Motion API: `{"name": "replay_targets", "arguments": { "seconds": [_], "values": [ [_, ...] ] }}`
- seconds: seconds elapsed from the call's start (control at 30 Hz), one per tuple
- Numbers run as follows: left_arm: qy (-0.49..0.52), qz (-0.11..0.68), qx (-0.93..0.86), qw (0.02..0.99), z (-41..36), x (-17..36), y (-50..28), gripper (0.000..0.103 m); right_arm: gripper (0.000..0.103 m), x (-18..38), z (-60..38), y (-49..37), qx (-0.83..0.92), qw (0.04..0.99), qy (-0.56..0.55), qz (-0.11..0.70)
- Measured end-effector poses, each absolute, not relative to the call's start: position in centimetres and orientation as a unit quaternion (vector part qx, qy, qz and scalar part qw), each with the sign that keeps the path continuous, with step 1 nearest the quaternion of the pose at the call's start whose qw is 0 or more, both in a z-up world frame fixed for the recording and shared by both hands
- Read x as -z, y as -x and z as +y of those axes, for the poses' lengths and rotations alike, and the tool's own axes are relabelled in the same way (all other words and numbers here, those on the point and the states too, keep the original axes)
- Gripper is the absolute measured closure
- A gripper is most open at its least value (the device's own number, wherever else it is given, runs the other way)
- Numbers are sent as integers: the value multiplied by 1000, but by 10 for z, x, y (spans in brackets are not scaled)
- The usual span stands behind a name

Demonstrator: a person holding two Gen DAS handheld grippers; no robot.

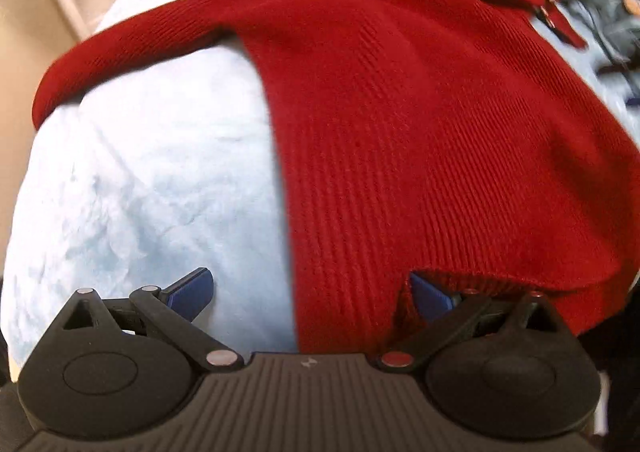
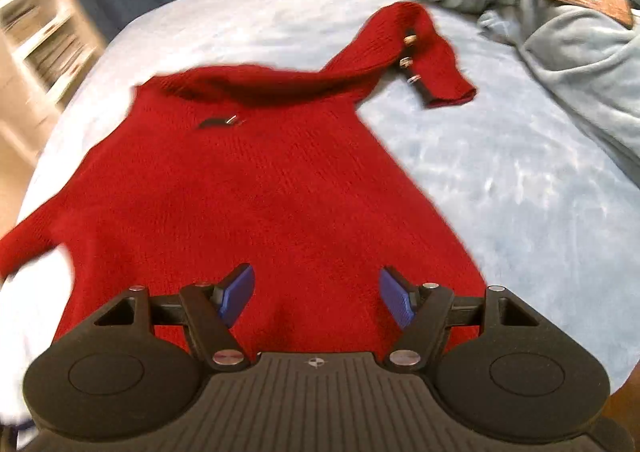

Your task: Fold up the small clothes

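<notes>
While both tongs gape empty, the left tongs (image 1: 310, 294) straddling the hem edge and the right tongs (image 2: 317, 294) over the hem, the red sweater (image 2: 260, 187) lies flat on the bed (image 2: 500, 171). One pad seems tucked under the hem; blur hides it. Pinching bedding with knit would drag the fold askew.

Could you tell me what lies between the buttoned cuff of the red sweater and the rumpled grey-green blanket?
Only bare light-blue bedsheet lies between the sweater cuff and the blanket; the right wrist view shows it best.
</notes>
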State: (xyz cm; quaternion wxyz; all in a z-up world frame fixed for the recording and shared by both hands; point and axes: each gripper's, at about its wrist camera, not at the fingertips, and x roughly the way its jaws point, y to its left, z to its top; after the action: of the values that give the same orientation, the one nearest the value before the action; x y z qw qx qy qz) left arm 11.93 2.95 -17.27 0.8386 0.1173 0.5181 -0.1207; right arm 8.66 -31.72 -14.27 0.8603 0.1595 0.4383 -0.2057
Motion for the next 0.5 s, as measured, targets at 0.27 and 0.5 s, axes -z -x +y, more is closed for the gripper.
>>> {"name": "replay_targets", "arguments": {
  "seconds": [0.27, 0.5],
  "values": [
    [-75, 500, 98, 857, 32, 154, -146, 0, 20, 187, -211, -23, -35, 847, 58, 527],
    [-44, 482, 85, 871, 44, 129, -166, 0, 37, 197, -216, -61, 24, 857, 64, 510]
  ]
}}
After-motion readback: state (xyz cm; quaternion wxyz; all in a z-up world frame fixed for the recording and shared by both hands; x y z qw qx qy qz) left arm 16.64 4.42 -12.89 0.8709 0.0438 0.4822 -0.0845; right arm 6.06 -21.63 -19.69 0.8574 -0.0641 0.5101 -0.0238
